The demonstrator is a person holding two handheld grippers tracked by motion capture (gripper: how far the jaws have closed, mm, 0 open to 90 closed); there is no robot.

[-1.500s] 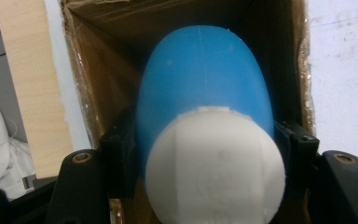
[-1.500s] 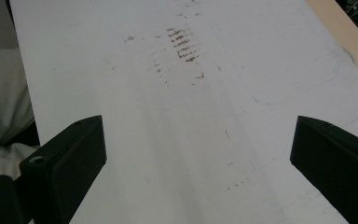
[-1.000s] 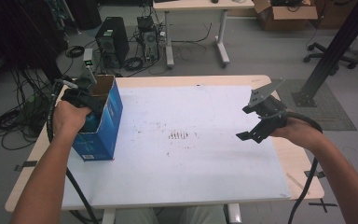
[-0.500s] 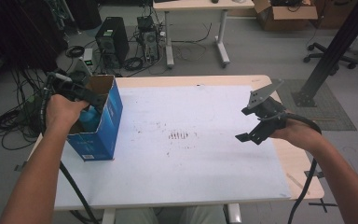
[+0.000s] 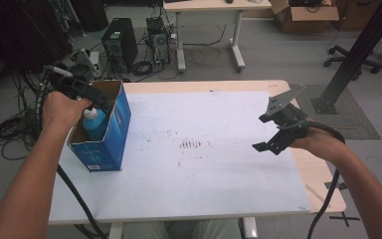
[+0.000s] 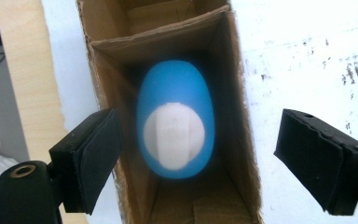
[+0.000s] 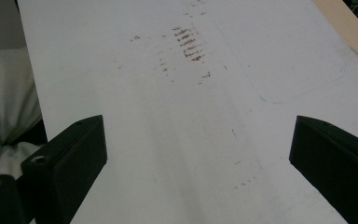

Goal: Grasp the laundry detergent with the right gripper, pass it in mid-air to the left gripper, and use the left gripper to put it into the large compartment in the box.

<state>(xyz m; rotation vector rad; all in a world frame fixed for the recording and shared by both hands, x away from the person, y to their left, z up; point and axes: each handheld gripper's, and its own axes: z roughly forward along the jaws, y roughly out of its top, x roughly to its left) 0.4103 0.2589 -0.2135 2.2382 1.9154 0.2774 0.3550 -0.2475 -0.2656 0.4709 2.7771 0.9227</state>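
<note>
A blue bottle (image 5: 94, 124) with a white cap (image 6: 174, 135) stands upright inside an open blue cardboard box (image 5: 107, 147) at the table's left. My left gripper (image 5: 93, 97) hovers just above the box opening. In the left gripper view its gripper (image 6: 199, 122) looks straight down on the bottle (image 6: 175, 84), and its jaws have just been opening. The pads stand wide on either side of the bottle and touch nothing. My right gripper (image 5: 264, 132) hangs open over the table's right side, and its gripper (image 7: 198, 130) has only bare table between its fingers.
A white sheet (image 5: 204, 184) covers the wooden table and bears brown smudges (image 5: 191, 145) near its middle. Cables and computer towers (image 5: 119, 45) crowd the floor behind the left corner. Another desk (image 5: 209, 5) and a black post (image 5: 350, 64) stand farther back.
My left gripper has risen out of the box and its jaws have spread, letting go of the blue bottle, which stays upright inside. The right gripper has not moved.
</note>
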